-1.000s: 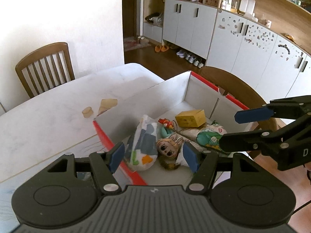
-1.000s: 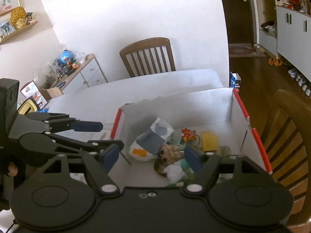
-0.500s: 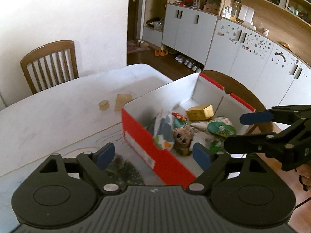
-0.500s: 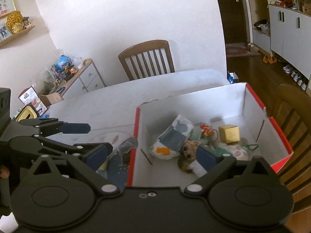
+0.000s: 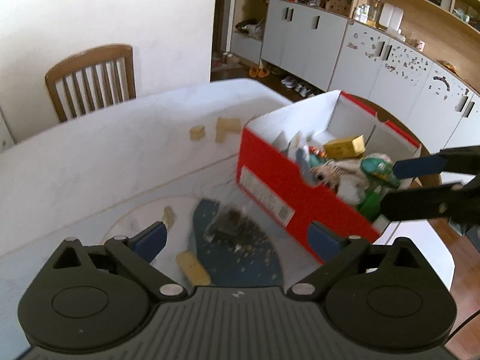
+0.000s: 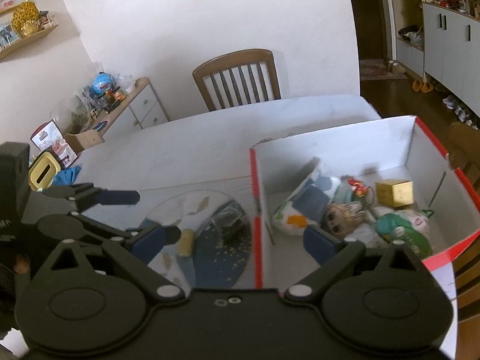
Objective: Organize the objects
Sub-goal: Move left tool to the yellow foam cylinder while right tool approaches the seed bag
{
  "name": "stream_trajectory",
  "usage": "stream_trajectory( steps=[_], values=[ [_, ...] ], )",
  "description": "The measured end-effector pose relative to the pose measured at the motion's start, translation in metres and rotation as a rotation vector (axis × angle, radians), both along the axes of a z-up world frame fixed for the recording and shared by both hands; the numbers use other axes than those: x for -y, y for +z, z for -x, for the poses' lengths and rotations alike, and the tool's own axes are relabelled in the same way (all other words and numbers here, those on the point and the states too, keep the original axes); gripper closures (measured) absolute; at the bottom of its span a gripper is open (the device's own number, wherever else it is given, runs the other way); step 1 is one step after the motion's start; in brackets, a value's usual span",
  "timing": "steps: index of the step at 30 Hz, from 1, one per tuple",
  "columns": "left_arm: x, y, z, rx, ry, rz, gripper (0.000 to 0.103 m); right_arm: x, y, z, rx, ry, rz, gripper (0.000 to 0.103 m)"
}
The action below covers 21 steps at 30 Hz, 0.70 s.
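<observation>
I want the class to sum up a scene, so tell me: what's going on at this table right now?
A person is tidying with a gripper in each hand. The left gripper and right gripper are both open and empty; their jaws have just been opening. The red box stands at the table's edge and already holds a doll, a yellow block and soft packets. Left out on the table are a blue mat strewn with crumbs, a yellow piece on it, and two tan bits farther off.
</observation>
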State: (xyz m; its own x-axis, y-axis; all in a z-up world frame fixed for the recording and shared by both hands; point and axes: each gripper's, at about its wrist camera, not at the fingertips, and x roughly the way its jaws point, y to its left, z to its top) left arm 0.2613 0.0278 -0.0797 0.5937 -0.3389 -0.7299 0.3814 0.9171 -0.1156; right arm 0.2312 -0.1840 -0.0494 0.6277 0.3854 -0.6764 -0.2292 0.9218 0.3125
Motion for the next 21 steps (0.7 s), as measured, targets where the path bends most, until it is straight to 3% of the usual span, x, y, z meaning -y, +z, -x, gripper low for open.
stream_trajectory(
  steps=[5, 11, 21],
  values=[
    [-0.017, -0.024, 0.004, 0.045, 0.046, -0.054, 0.002, -0.023, -0.003, -0.007, -0.018, 0.012, 0.019, 0.004],
    [-0.036, -0.044, 0.001, 0.056, 0.068, -0.053, 0.002, -0.047, -0.012, -0.018, -0.058, 0.019, 0.02, 0.004],
    [-0.029, -0.076, 0.003, 0.073, -0.023, -0.086, 0.002, -0.087, -0.037, -0.042, -0.141, 0.035, 0.022, 0.005]
  ],
)
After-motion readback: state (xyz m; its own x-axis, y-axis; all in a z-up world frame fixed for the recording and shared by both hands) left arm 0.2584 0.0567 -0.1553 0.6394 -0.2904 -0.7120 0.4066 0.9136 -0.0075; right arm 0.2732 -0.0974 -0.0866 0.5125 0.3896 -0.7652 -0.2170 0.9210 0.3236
